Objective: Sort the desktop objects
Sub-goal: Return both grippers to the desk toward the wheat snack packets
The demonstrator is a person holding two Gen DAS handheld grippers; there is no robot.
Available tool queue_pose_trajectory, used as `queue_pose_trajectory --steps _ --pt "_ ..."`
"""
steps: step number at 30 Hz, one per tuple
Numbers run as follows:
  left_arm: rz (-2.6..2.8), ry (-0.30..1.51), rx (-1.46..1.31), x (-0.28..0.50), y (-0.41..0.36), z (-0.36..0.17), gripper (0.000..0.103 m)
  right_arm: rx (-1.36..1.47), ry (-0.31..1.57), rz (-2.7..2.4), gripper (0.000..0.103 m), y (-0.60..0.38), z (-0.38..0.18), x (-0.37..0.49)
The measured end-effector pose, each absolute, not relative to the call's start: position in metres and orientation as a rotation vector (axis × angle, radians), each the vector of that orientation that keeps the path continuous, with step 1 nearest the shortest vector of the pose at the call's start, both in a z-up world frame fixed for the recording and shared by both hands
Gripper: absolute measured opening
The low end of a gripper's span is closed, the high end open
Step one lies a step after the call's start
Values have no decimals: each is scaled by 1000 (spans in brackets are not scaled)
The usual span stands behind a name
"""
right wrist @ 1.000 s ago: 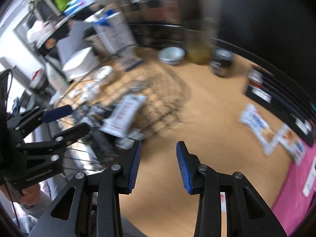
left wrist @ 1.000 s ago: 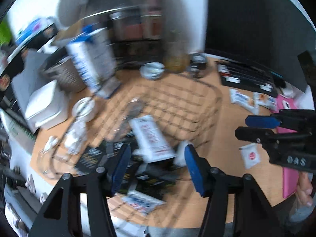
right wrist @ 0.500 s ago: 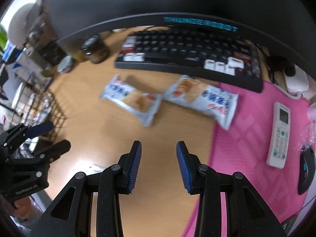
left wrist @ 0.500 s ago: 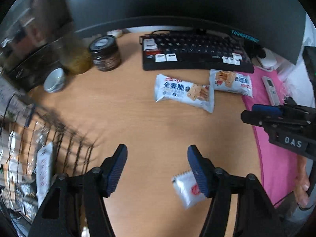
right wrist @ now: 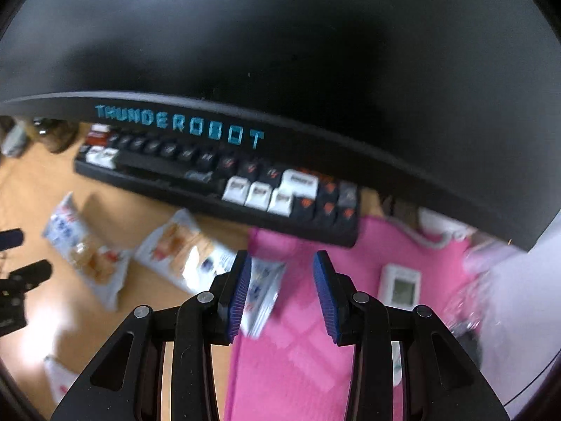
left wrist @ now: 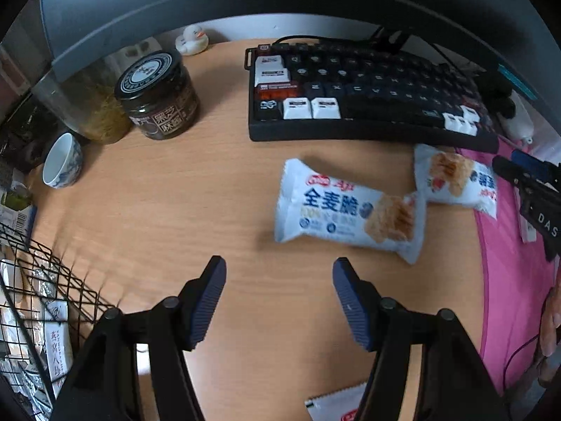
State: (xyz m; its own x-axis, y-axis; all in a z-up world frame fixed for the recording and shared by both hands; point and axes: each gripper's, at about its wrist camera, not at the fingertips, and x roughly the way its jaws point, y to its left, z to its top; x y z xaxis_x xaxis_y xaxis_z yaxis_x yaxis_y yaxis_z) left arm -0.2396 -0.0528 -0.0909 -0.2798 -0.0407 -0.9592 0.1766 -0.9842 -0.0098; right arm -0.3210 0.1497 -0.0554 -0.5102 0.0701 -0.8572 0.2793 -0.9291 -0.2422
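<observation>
Two white-and-blue cracker packets lie on the wooden desk in front of a black keyboard (left wrist: pixel 357 98): the nearer packet (left wrist: pixel 350 210) and the farther packet (left wrist: pixel 455 179), whose end rests on a pink mat (left wrist: pixel 508 298). My left gripper (left wrist: pixel 278 298) is open and empty just short of the nearer packet. My right gripper (right wrist: pixel 282 291) is open and empty over the pink mat (right wrist: pixel 301 368), beside the farther packet (right wrist: pixel 186 252). A small white sachet (left wrist: pixel 336 403) lies near the front edge. A wire basket (left wrist: pixel 42 301) holding packets stands at the left.
A dark jar (left wrist: pixel 157 94), a glass jar (left wrist: pixel 87 105) and a small cup (left wrist: pixel 63 161) stand at the back left. A monitor (right wrist: pixel 280 52) overhangs the keyboard (right wrist: pixel 217 186). A white remote (right wrist: pixel 401 286) lies on the mat.
Both grippers have swung right from the wire basket to the keyboard area. The left one has come closer to the nearer packet; the right one has moved over the pink mat. Both stayed open.
</observation>
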Motion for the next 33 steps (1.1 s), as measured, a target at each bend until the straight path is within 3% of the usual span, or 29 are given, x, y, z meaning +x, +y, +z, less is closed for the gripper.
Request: queue_pose_trajectory --steps 4,9,17,24,28,33 --pt "-2378 178 1813 -243 -59 -99 69 1457 673 -2618 38 139 -64 -332" --pt "-2372 184 1823 -247 -64 -104 69 1497 679 -2584 38 134 -79 -344" --pt "-2362 183 1835 -247 -72 -113 69 1587 478 -2354 38 122 -88 -326" --pt "-2368 182 1822 -230 -79 -106 69 1576 467 -2294 38 102 -78 -302" --pt "-2383 190 1812 -216 -80 -98 69 1612 327 -2280 38 113 -68 -299" --pt "-2396 192 1804 -203 -75 -90 69 1624 287 -2257 49 99 -65 -285"
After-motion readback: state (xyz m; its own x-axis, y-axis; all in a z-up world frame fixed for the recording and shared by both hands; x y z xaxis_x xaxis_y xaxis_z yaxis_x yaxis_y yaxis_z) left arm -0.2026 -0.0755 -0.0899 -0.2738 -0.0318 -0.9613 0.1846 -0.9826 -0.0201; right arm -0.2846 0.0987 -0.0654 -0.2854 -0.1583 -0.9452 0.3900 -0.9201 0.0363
